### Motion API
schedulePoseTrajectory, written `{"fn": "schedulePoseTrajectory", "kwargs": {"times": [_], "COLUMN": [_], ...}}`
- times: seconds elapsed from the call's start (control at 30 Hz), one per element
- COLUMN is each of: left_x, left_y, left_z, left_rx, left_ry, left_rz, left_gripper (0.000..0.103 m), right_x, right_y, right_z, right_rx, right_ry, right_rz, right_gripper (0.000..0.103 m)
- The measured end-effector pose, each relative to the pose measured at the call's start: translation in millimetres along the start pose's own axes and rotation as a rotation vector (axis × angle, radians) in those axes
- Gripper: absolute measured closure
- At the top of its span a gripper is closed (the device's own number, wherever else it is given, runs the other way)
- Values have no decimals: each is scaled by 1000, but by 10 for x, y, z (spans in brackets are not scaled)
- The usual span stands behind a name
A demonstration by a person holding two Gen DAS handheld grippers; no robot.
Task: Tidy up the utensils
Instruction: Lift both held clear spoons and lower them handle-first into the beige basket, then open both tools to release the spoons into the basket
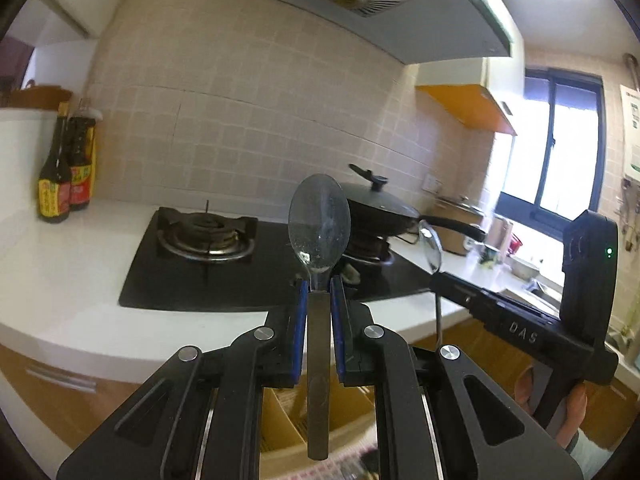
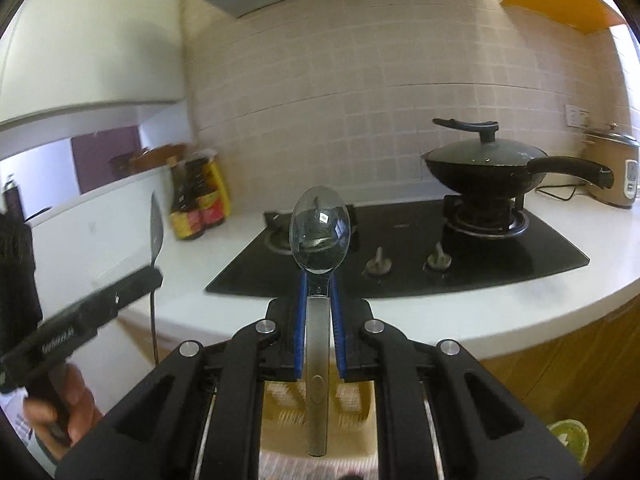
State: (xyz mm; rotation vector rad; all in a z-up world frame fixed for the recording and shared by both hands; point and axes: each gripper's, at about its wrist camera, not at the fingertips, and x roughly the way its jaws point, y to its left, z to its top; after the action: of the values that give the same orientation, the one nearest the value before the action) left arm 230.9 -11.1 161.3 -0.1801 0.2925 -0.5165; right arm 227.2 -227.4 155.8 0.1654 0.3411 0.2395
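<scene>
My left gripper (image 1: 319, 286) is shut on the neck of a steel spoon (image 1: 319, 220), bowl pointing up and forward, handle running back between the fingers. My right gripper (image 2: 319, 282) is shut on a second steel spoon (image 2: 320, 230) held the same way. Each gripper shows in the other's view: the right gripper (image 1: 436, 280) with its spoon (image 1: 431, 246) at the right of the left wrist view, the left gripper (image 2: 154, 274) with its spoon (image 2: 156, 228) at the left of the right wrist view. Both are held in the air in front of the white counter (image 1: 80, 280). A cardboard divided box (image 1: 288, 420) lies below.
A black gas hob (image 2: 400, 260) sits in the counter with a lidded black wok (image 2: 488, 164) on its right burner. Sauce bottles (image 1: 66, 168) stand at the back left. A rice cooker (image 2: 614, 168) stands at the far right. A green object (image 2: 568, 440) lies on the floor.
</scene>
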Motion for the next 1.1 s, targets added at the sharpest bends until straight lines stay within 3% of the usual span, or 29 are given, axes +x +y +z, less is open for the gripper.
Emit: {"fn": "schedulePoseTrajectory", "kwargs": {"times": [0.33, 0.53, 0.6, 0.73, 0.93, 1.1], "left_x": [459, 454, 414, 287, -143, -626], "left_y": [248, 210, 205, 228, 174, 162], "left_z": [-309, -456, -469, -465, -426, -451], "left_rx": [-3, 44, 44, 23, 28, 22], "left_ry": [-3, -11, -7, 0, -5, 8], "left_rz": [63, 80, 66, 52, 49, 70], "left_gripper": [93, 93, 84, 78, 61, 57], "right_x": [525, 471, 389, 147, -271, -536], "right_y": [-96, -55, -45, -66, -106, -137], "right_z": [-222, -453, -494, -541, -582, -629], "right_rx": [-24, -77, -81, -59, -25, 4], "right_ry": [-26, -30, -25, -20, 35, 174], "right_rz": [-37, -47, -52, -66, -92, -96], "right_gripper": [93, 93, 91, 49, 49, 49]}}
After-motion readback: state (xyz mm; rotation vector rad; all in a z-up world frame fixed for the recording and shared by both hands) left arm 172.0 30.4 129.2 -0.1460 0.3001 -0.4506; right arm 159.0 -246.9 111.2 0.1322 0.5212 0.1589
